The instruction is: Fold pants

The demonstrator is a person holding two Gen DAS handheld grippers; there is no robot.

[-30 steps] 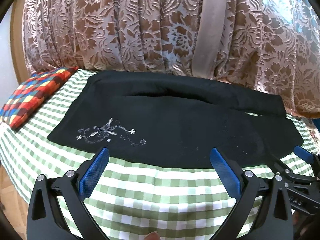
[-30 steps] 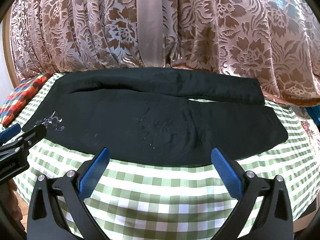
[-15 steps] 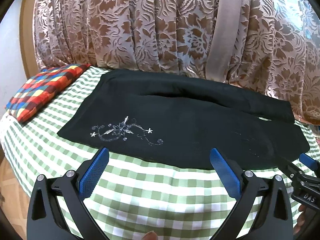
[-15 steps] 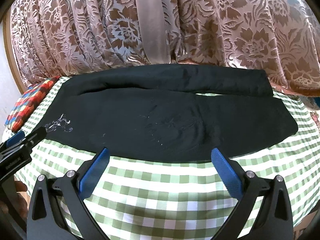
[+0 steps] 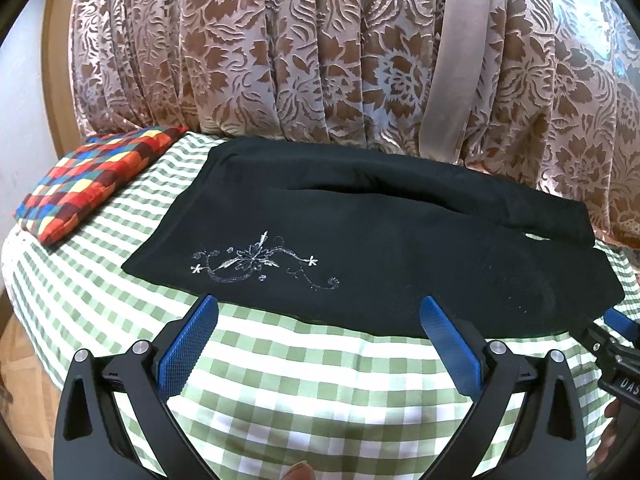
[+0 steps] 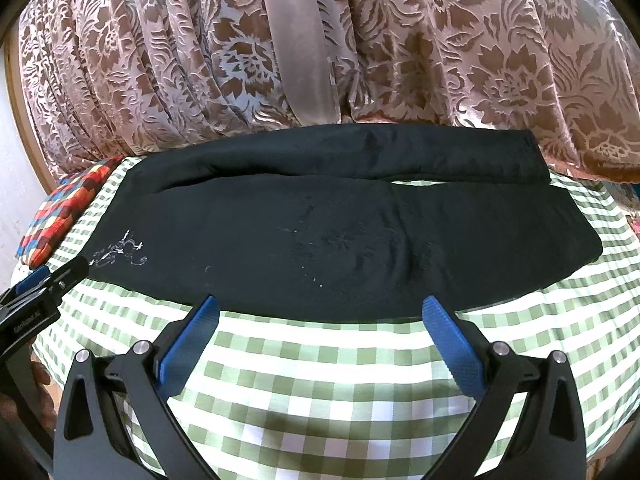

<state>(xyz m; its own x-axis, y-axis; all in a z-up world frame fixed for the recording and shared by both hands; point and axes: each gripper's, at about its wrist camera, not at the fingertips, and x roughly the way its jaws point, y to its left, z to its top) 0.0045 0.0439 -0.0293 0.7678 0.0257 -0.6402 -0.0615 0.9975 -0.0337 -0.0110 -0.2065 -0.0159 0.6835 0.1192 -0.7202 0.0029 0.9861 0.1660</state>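
One pair of black pants (image 5: 380, 248) lies flat across the green-checked bench (image 5: 304, 384), silver embroidery (image 5: 260, 264) toward its left end. Both tongs hang spread wide and empty just short of its near edge: the left tongs (image 5: 318, 340) below the embroidery, the right tongs (image 6: 320, 340) further right. A patchwork cushion (image 5: 92, 184) lies left; a floral curtain (image 5: 304, 48) hangs behind.

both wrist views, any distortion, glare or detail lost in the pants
Left wrist view: fisheye bends the checked cloth into a dome, corners vignetted black; the embroidery on the pants reads sharp. Right wrist view: same bending; the pants go near-featureless black, the curtain shows sheen top right.
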